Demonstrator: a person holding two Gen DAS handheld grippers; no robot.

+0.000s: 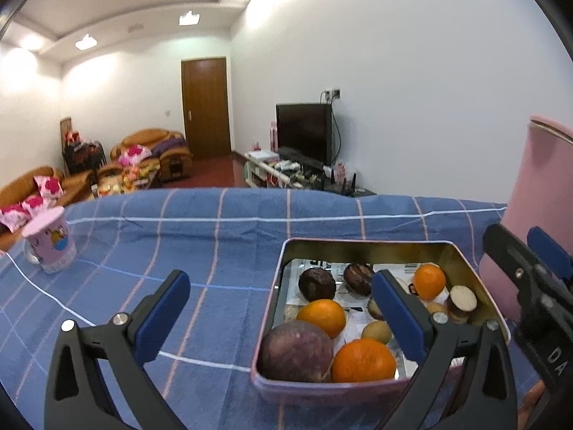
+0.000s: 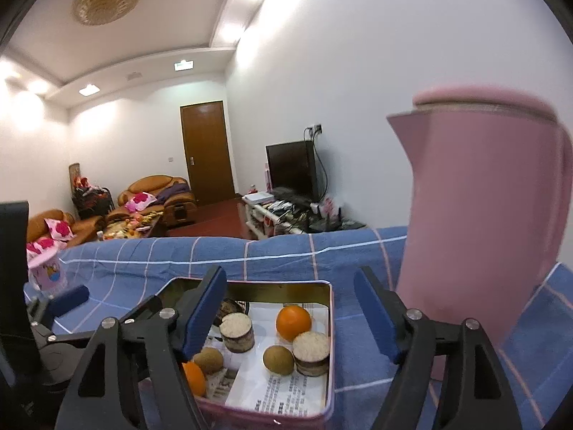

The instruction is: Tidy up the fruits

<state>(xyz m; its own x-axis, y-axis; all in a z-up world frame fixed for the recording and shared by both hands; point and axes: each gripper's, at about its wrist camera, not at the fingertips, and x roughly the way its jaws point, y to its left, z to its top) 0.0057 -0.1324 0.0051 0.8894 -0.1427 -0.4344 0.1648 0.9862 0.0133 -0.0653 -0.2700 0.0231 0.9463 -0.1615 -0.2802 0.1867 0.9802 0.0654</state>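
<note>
While jaws gape – fruit tin [image 1: 465,251] under right hand-held gripper [image 2: 290,319]

left tool [image 1: 281,301] jaws spread wide, right tool [image 2: 292,304] jaws parted, both empty

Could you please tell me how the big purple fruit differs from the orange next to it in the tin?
In the left wrist view, the purple fruit is dull, dark and mottled; the orange is bright and evenly coloured. The purple fruit looks somewhat larger and sits in the tin's near left corner, the orange to its right. Both are round and lie loose.

Three oranges [image 1: 362,361], two kiwis [image 2: 278,360]
</note>
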